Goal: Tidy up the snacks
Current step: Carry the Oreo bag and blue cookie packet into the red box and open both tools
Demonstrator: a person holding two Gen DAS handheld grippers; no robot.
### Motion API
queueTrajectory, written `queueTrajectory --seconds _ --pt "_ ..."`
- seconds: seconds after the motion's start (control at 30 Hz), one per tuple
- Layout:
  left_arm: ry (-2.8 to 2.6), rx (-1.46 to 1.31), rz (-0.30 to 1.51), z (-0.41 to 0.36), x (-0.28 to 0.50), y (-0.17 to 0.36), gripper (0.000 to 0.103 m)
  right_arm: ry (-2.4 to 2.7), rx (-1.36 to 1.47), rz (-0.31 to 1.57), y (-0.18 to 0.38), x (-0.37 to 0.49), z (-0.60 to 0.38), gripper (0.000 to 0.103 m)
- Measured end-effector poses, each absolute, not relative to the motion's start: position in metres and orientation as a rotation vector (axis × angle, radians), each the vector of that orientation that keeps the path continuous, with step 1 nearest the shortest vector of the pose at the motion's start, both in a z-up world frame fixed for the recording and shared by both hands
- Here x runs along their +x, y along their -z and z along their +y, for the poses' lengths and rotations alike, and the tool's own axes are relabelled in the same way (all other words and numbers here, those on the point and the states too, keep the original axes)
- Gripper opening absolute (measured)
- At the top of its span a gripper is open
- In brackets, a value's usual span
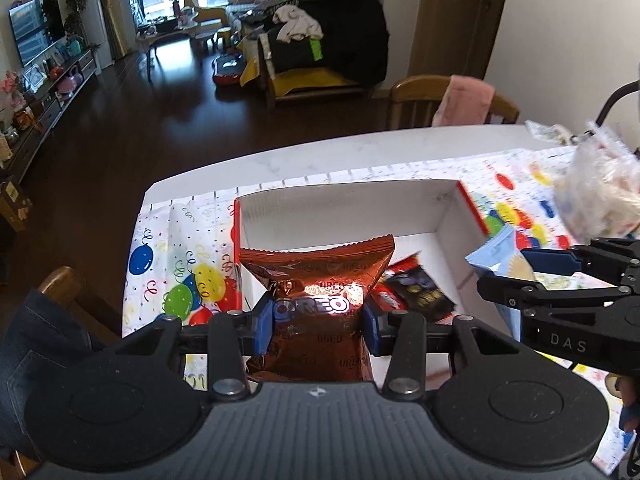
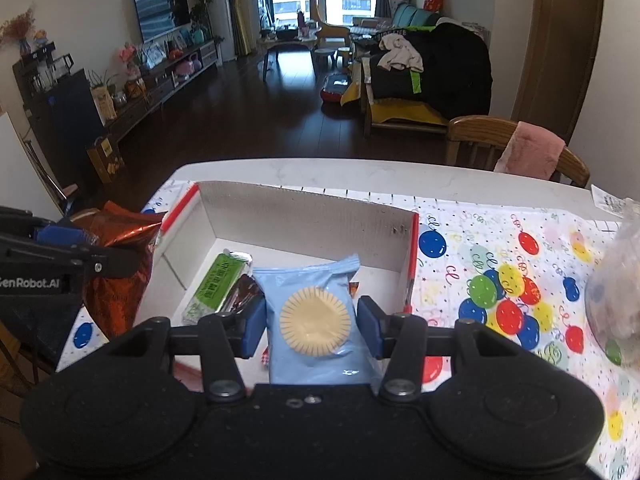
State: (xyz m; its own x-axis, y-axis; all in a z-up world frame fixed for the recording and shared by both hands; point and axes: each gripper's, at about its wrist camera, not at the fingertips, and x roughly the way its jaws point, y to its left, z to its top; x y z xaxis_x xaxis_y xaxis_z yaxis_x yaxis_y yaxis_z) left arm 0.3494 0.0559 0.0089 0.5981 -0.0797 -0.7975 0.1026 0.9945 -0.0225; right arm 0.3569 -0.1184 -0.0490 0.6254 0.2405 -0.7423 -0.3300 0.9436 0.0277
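Observation:
My left gripper (image 1: 319, 316) is shut on a shiny copper-red Oreo packet (image 1: 316, 276), held upright over the near left part of a white cardboard box (image 1: 340, 208) with red edges. My right gripper (image 2: 311, 322) is shut on a light blue packet (image 2: 310, 304) printed with a round biscuit, held over the same box (image 2: 304, 216). Inside the box lie a green packet (image 2: 214, 286) and a dark red-and-black packet (image 1: 416, 292). The right gripper (image 1: 536, 276) with its blue packet (image 1: 496, 250) shows at the right of the left wrist view; the left gripper's Oreo packet (image 2: 116, 248) shows at the left of the right wrist view.
A balloon-print cloth (image 2: 500, 280) covers the white table (image 2: 360, 172). A clear plastic bag of snacks (image 1: 596, 196) sits on the table's right side. A wooden chair (image 2: 480, 140) with a pink cloth stands behind the table, another chair back (image 1: 60, 284) at the near left.

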Motion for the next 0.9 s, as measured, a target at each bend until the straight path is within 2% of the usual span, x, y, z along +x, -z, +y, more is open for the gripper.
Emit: queueTrajectory --seconds 0.5,0.9 --pt "0.052 0.088 1.082 0.043 0.420 0.043 0.043 -0.397 -0.234 0.906 0.096 0.399 -0.076 0.048" --pt "0.058 0.155 1.155 0.032 0.443 0.072 0.043 -0.422 -0.299 0.941 0.116 0.407 -0.060 0.048"
